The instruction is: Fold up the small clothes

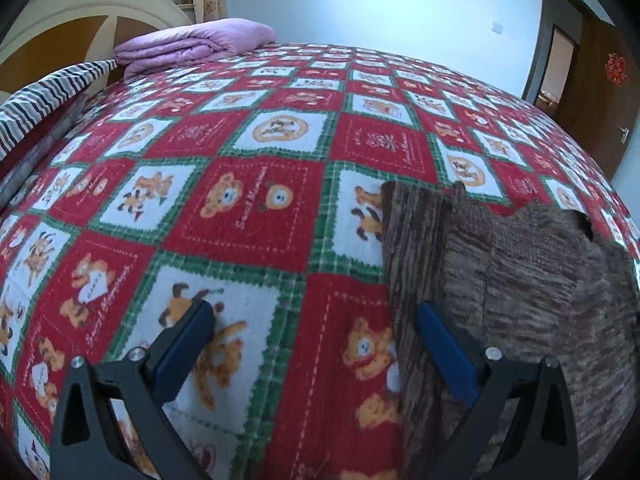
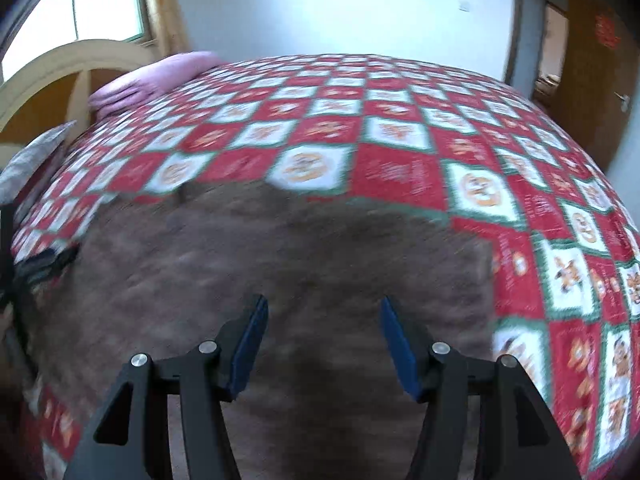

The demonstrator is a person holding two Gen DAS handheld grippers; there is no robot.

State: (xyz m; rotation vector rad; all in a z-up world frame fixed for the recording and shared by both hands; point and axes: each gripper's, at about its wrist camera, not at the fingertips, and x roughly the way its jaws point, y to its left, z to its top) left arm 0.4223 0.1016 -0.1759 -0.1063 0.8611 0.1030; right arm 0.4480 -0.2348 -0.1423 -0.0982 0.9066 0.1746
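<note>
The left gripper [image 1: 316,316] stands with its jaws wide apart and nothing between the pads; one blue pad hangs over the bedspread [image 1: 256,200], the other over the near edge of the knit [image 1: 520,272]. The right gripper [image 2: 324,320] has its jaws parted as well, with only the knit [image 2: 280,264] seen beneath the gap and no cloth pinched.

The knit, a brown marled garment, lies on the bed. In the left view it has a ribbed part standing up along its left edge and a raised fold behind it, so it looks partly folded or bunched rather than flat. In the right view it spreads wide under the gripper, though that picture is blurred and its outline is soft. A folded purple quilt [image 1: 192,44] sits far off near the headboard, clear of the work.

The step looks to be between grasps: both grippers are free and placed over the garment for the next fold. The next move calls for each gripper to settle on an edge or corner, close on a single layer, and carry it across evenly so the fold lands square.
</note>
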